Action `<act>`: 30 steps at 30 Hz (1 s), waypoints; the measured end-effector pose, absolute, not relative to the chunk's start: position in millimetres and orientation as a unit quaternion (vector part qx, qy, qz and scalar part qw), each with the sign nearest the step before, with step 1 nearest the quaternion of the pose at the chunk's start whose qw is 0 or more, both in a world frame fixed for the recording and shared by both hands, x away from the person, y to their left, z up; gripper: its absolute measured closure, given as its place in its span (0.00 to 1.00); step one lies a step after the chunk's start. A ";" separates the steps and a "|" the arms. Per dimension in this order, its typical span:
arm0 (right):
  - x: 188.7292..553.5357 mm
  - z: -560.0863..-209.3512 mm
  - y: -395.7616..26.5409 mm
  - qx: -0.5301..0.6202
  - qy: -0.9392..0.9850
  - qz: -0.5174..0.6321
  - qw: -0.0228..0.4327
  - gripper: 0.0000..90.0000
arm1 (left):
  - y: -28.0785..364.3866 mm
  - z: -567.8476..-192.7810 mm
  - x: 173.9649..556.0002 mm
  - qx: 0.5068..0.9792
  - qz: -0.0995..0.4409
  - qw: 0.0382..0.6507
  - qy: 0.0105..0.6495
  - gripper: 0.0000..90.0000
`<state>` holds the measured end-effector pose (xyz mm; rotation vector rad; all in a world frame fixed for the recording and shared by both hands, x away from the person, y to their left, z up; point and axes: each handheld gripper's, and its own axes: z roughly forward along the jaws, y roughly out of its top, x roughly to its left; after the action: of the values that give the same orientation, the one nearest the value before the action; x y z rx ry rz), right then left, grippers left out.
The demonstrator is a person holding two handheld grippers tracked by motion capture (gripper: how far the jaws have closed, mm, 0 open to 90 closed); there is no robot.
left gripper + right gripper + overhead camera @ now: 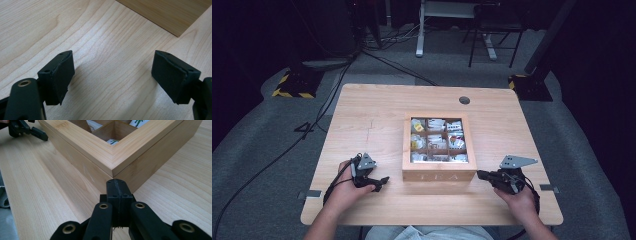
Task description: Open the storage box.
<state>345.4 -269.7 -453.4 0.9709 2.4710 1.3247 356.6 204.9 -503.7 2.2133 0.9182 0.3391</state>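
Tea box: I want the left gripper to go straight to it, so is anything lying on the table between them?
Nothing visible: only bare table lies between the open left gripper and the tea box.

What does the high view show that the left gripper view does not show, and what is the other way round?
High view alone: the whole tea box with its nine compartments of tea bags, both hands, the right gripper pointing at the box's near right corner, a round hole in the table, and the floor with cables. Left gripper view alone: the left gripper up close, its jaws standing wide apart with nothing between them, and the pads' rough edges. Both share: the light wooden table and a part of the box's wooden side.
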 end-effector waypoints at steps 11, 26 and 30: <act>345.0 -452.6 -268.7 0.330 0.826 0.450 0.084 1.00 | 204.9 -503.7 356.6 0.856 0.131 0.353 0.355 0.21; 346.2 -428.2 -268.1 0.343 0.789 0.502 0.089 1.00 | 205.0 -503.7 356.6 0.856 0.131 0.353 0.355 0.21; 348.3 -423.1 -266.6 0.347 0.780 0.513 0.091 1.00 | 204.9 -503.7 356.6 0.856 0.131 0.353 0.355 0.21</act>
<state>348.3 -266.6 -423.1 1.0316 2.3172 1.5246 356.6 204.9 -503.7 2.2142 0.9178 0.3395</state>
